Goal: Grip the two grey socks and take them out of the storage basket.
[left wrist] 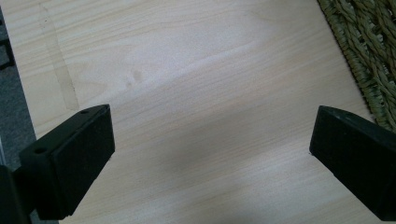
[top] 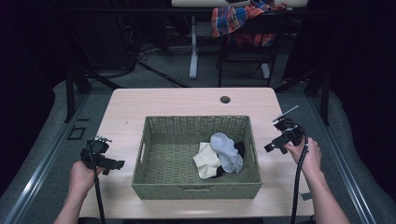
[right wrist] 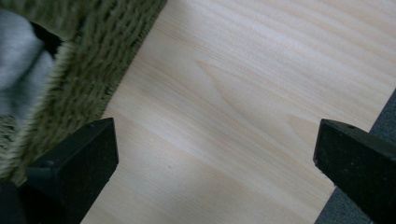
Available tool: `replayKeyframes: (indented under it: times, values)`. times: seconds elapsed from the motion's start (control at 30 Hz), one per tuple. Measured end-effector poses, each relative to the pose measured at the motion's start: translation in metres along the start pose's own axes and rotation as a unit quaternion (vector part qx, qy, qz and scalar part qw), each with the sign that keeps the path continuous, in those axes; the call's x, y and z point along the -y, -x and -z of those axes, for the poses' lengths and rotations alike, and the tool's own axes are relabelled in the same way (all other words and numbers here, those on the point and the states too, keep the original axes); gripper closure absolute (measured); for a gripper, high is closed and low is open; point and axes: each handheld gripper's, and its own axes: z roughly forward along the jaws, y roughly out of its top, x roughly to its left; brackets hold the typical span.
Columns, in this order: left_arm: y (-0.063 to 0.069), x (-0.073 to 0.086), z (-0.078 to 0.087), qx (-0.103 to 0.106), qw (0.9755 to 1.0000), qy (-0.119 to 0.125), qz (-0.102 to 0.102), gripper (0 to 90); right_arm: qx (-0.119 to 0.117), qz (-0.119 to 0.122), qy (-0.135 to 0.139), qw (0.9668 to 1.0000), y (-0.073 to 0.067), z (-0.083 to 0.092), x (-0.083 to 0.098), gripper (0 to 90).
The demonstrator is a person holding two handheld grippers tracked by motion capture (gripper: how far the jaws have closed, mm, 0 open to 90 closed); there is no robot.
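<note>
A green woven basket (top: 154, 140) sits in the middle of the light wooden table (top: 187, 100). Inside it lie a grey sock (top: 226, 150), a cream sock (top: 206, 160) and a bit of black fabric (top: 239, 147). My left gripper (top: 116, 164) hovers over the table just left of the basket, jaws wide open over bare wood (left wrist: 205, 140); the basket's wall (left wrist: 369, 56) shows at the upper right of that view. My right gripper (top: 271, 147) is held right of the basket, open with nothing between its jaws, beside the basket rim (right wrist: 88, 60) and grey sock (right wrist: 18, 70).
A round cable hole (top: 225, 99) is at the table's far edge. Behind the table stand a desk leg (top: 193, 46) and a chair draped with plaid cloth (top: 243, 21). Grey floor (right wrist: 385, 121) lies past the table's right edge.
</note>
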Motion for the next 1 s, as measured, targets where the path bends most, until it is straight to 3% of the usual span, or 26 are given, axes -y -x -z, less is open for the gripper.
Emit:
replayKeyframes:
  times: [0.17, 0.27, 0.3, 0.57, 1.0]
  values:
    - [0.001, 0.000, 0.000, -0.001, 1.0000, 0.002, 0.000, 0.1, -0.007, 0.004, 0.019, 0.9998, -0.008, 0.020, -0.005, 0.0]
    - [0.000, 0.000, 0.001, -0.001, 1.0000, 0.002, 0.000, 0.1, 0.004, 0.022, 0.015, 0.9997, -0.014, 0.029, -0.008, 0.0]
    - [0.000, 0.000, 0.001, -0.001, 1.0000, 0.002, 0.000, 0.1, 0.004, 0.016, 0.026, 0.9995, -0.017, 0.030, -0.008, 0.0]
    - [0.000, 0.000, 0.000, -0.001, 1.0000, 0.001, 0.000, 0.1, -0.010, 0.032, 0.041, 0.9986, -0.031, 0.048, -0.015, 0.0]
    - [-0.002, 0.002, 0.001, -0.002, 1.0000, 0.003, 0.003, 0.1, -0.016, 0.071, 0.049, 0.9961, -0.068, 0.060, -0.028, 0.0]
